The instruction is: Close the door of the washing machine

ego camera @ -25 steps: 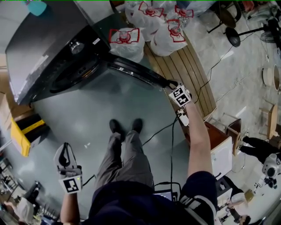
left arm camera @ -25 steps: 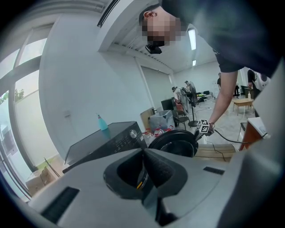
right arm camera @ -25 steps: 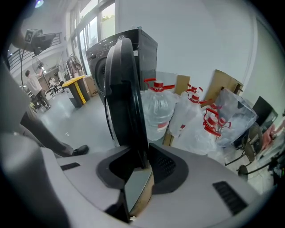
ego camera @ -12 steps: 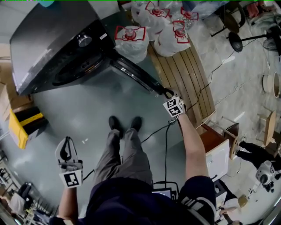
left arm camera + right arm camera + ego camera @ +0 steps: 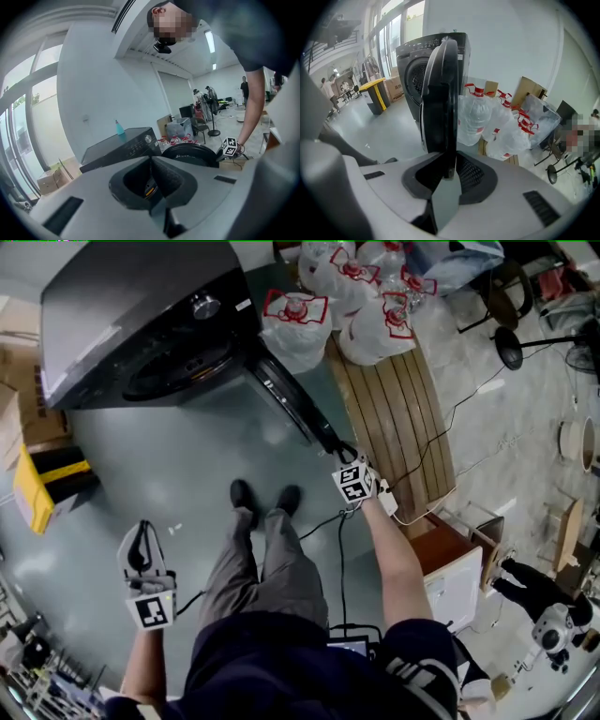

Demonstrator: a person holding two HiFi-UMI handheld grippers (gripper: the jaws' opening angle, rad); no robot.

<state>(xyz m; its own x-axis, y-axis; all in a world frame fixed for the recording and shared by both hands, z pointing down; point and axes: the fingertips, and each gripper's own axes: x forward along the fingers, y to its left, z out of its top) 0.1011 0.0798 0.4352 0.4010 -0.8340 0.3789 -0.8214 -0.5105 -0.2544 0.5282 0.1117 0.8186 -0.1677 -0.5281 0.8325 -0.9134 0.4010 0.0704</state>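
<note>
The black washing machine (image 5: pixel 141 324) stands at the upper left of the head view, its round opening facing the floor space. Its door (image 5: pixel 291 404) hangs open, swung out toward the person. My right gripper (image 5: pixel 345 457) is shut on the door's free edge; in the right gripper view the door (image 5: pixel 440 93) stands edge-on between the pads, with the machine (image 5: pixel 415 70) behind it. My left gripper (image 5: pixel 141 554) hangs low at the left, away from the machine, shut and holding nothing. The left gripper view shows the machine (image 5: pixel 122 147) and door (image 5: pixel 190 153) from afar.
White bags with red ties (image 5: pixel 356 296) and a wooden pallet (image 5: pixel 394 418) lie right of the door. A yellow bin (image 5: pixel 37 493) sits left of the machine. A cable (image 5: pixel 328 521) runs across the floor by the person's feet (image 5: pixel 262 502). A white cabinet (image 5: pixel 459 577) stands at the right.
The door has swung partway toward the machine, and my right gripper has travelled with its edge, leftward and nearer the person. The left gripper has shifted only slightly.
</note>
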